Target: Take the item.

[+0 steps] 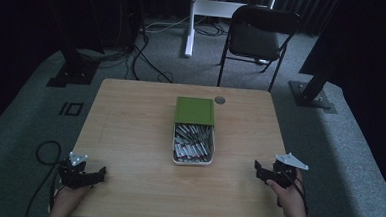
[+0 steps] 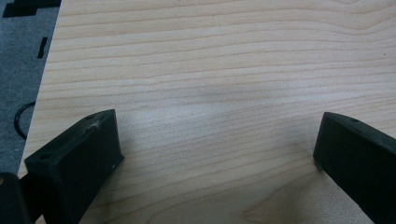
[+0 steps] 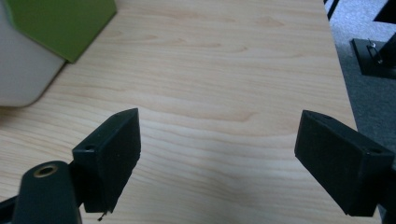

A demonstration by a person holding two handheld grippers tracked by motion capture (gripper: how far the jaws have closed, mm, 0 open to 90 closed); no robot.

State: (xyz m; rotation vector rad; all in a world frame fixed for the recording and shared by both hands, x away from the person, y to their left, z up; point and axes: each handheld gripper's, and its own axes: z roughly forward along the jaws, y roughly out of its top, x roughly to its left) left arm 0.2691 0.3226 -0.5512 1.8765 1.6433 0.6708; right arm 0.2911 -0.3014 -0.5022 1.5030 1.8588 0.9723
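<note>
A white box (image 1: 192,161) full of several pens or markers stands at the middle of the wooden table (image 1: 130,130). Its green lid (image 1: 195,110) lies just behind it. My left gripper (image 1: 93,176) rests near the table's front left corner, open, with bare wood between its jaws (image 2: 217,140). Over at the front right edge my right gripper (image 1: 262,172) is held in a hand, open, nothing between its jaws (image 3: 217,140). The right gripper view catches the box's white wall (image 3: 23,79) and the green lid (image 3: 65,23) at upper left.
A small round grommet (image 1: 220,100) sits in the table near its far edge. A black folding chair (image 1: 257,37) and a white desk leg (image 1: 190,23) stand behind the table. Cables (image 1: 43,155) trail on the grey carpet at left.
</note>
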